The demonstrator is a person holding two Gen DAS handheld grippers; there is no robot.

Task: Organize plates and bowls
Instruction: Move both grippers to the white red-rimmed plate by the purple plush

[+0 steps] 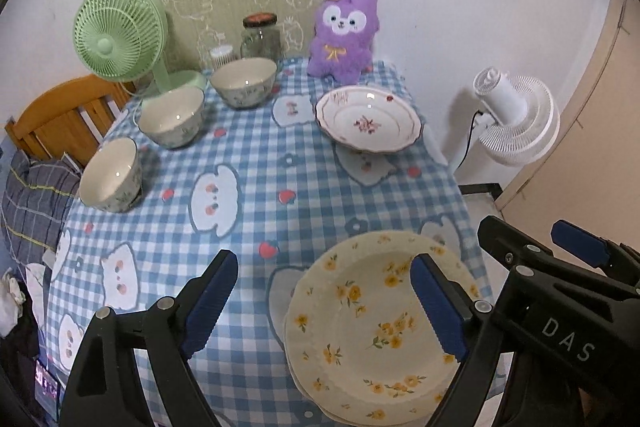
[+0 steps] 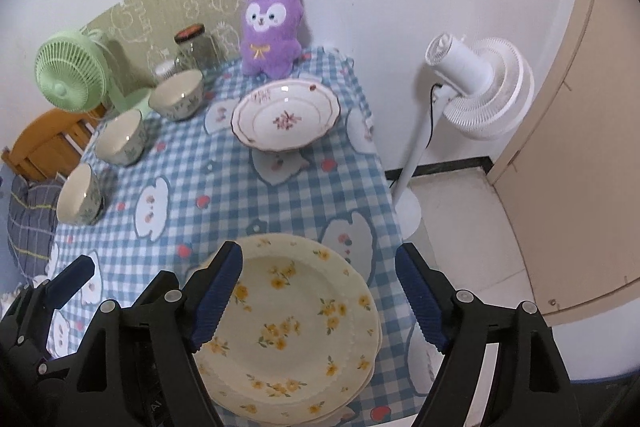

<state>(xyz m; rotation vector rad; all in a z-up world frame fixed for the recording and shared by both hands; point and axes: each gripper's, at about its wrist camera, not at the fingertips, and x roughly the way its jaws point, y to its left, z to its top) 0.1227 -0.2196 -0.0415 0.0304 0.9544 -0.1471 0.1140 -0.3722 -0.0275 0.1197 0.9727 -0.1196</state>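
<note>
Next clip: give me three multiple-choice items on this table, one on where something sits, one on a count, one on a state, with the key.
1. Where does the purple plush toy sit?
A. At the far end of the blue checked tablecloth, by the wall
B. Inside a bowl
C. On the floor

2. How many loose white ceramic bowls stand along the cloth's left side?
A. One
B. Three
C. Five

3. What are the two grippers holding?
A. One plate each
B. One bowl together
C. Nothing

Key: 1 A, it sits behind the white plate with the red flower. 2 B, a near bowl, a middle bowl and a far bowl. 3 C, the left gripper and right gripper fingers stand apart above the cream, yellow-flowered plates.
</note>
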